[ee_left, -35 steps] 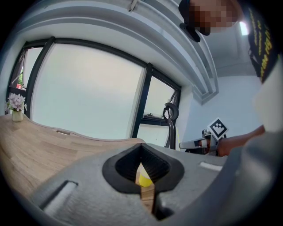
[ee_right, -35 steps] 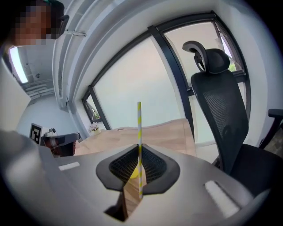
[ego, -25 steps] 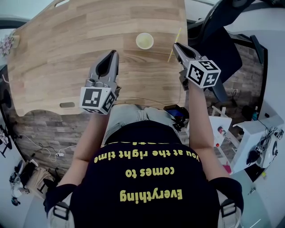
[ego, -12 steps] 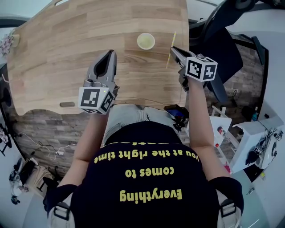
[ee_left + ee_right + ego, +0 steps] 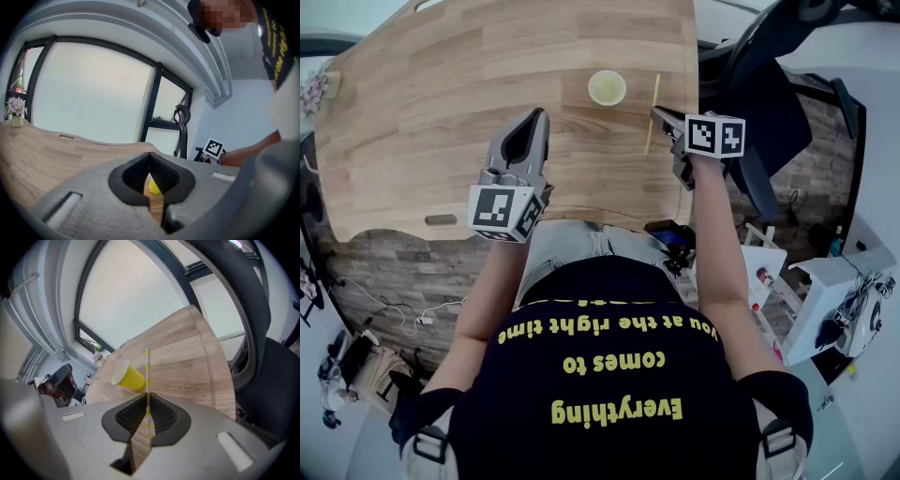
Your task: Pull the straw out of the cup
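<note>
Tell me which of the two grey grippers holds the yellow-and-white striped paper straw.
The right gripper: its jaws pinch the yellow-and-white striped straw; the left gripper is shut, empty.

Place: I took it for an office-style workroom.
Desk: I was working over 1 wide wooden desk point(image 5: 441, 112) with a curved front edge and a cable slot point(image 5: 442, 220).
Seating: 1 black office chair point(image 5: 769, 84) stood just beside the desk's right end.
Windows: tall dark-framed windows point(image 5: 93, 93) ran behind the desk.
Floor: a plank-pattern floor point(image 5: 389, 267) carried loose cables point(image 5: 394, 314).
Extras: I saw a small vase of flowers point(image 5: 16, 112) on the desk's corner and a cluttered white cart point(image 5: 825, 272) at the right.
</note>
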The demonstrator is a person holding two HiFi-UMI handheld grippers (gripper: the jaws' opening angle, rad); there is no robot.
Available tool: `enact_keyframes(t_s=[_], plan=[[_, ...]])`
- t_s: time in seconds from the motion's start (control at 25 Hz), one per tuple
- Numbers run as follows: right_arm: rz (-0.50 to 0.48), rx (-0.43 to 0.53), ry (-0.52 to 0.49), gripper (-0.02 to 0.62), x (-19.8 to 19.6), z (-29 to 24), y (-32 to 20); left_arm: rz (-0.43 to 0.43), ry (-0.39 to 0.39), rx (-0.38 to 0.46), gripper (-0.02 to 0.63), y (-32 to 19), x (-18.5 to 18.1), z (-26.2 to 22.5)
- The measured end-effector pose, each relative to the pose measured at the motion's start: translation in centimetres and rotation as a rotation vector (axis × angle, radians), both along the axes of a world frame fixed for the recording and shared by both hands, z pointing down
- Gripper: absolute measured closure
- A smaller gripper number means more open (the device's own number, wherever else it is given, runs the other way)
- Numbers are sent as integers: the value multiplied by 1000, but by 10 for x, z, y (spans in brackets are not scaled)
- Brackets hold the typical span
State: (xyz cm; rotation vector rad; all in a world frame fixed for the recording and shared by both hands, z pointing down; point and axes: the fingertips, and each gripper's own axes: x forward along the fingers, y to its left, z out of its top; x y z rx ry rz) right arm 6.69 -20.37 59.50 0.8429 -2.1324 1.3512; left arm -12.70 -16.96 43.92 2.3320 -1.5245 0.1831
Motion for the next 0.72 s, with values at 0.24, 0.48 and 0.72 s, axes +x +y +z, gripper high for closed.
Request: enact_keyframes(t_s=[0.24,0.48,0.72], plan=[[11,-40,9,565,6,17,4,-2,0,0,606,0,1,-1],[32,-66,9,565,6,27,5,-11,3,-1,606,0,0,-2],[41,-92,11,565,5,37,6,-21,2,-3,606,3,-3,-1]])
